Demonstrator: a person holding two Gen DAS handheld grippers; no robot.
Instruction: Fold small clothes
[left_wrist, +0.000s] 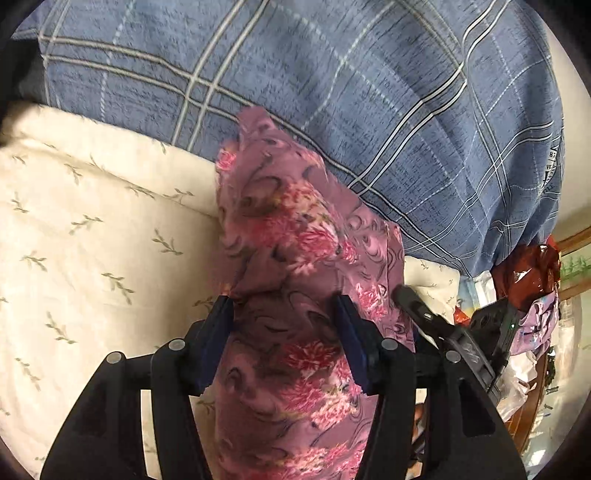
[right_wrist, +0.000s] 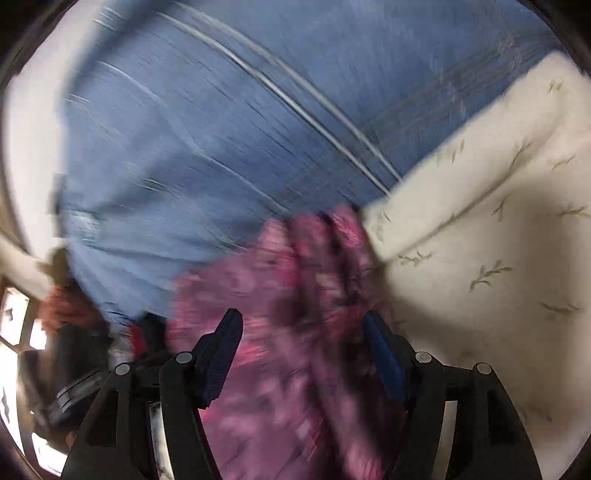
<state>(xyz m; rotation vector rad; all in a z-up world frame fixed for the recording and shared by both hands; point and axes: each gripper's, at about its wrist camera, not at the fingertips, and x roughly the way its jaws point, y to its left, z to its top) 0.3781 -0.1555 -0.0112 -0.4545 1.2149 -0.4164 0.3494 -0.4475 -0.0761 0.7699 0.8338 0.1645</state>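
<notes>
- Dark blue pads on my left gripper (left_wrist: 284, 299) stand half apart; the mauve floral garment (left_wrist: 291, 240) runs between them, but the pads do not seem to press it.
- My right gripper (right_wrist: 303, 319) looks the same, jaws parted with the garment (right_wrist: 280, 280) between the fingers, though that view is badly smeared.
- The garment lies as a long bunched strip on the cream leaf-print sheet (left_wrist: 92, 229), its far end touching the edge of the blue plaid quilt (left_wrist: 332, 92).
- I judge the cloth is let go, so the fold needs smoothing: I should lay the strip flat on the bare sheet, then take two matching corners cleanly, one layer each.
- The quilt crowds the far side and could catch the cloth; I would work toward the sheet's open part.
- In the left view my right gripper (left_wrist: 424, 314) sits just beside the garment, with a heap of clutter (left_wrist: 528, 280) past the bed's edge.
</notes>
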